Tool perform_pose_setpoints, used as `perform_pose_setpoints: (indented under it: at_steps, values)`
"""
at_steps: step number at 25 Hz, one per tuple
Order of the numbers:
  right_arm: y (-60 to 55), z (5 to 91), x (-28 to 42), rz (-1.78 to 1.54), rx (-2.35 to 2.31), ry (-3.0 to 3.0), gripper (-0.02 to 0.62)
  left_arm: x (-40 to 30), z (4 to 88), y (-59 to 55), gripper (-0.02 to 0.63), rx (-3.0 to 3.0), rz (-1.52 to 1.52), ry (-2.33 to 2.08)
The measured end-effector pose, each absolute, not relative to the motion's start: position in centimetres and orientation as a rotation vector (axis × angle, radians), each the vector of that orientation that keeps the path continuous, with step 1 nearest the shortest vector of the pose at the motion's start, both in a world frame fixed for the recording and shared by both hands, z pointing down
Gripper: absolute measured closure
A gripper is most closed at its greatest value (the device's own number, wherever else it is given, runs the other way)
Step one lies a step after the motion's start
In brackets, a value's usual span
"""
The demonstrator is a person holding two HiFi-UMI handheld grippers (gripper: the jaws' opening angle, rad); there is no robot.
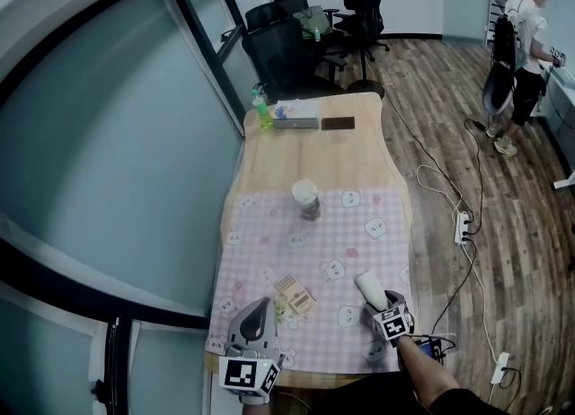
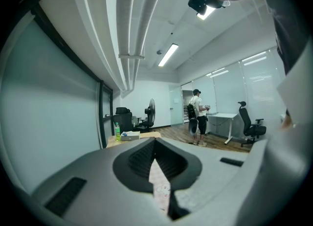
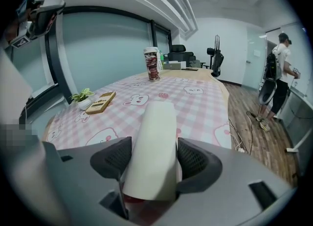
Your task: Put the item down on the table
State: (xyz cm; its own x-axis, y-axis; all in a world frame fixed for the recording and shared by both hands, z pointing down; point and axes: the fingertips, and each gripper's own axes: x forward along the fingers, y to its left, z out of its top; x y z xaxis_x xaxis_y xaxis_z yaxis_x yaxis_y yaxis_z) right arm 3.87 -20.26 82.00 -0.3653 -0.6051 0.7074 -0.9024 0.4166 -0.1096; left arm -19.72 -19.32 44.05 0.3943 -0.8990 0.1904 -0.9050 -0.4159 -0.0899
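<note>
My right gripper [image 1: 381,304] is shut on a white cylinder [image 1: 367,285] over the near right part of the pink checked cloth [image 1: 296,242] on the wooden table [image 1: 314,148]. In the right gripper view the cylinder [image 3: 154,142] lies lengthwise between the two black pads of that gripper [image 3: 154,160] and points out over the cloth [image 3: 195,102]; a bit of red shows at its near end. My left gripper [image 1: 259,313] hovers at the near left of the cloth. Its jaws stand together in the left gripper view [image 2: 157,164] with nothing between them.
A lidded cup [image 1: 306,198] stands mid-table. A wooden block [image 1: 295,294] and a small plant [image 1: 278,308] lie by the left gripper. A green bottle [image 1: 262,112] and a flat box [image 1: 296,115] sit at the far end. Office chairs [image 1: 287,36] and a person [image 1: 526,54] are beyond.
</note>
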Motion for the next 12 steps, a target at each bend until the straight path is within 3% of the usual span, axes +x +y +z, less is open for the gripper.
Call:
perform_pose_setpoints:
  at_steps: [12]
  values:
    - [-20.4,81.2,4.2,0.666,1.295,-2.099,0.293,-18.7,44.2,-19.3,0.606,2.613,0.331,-1.659]
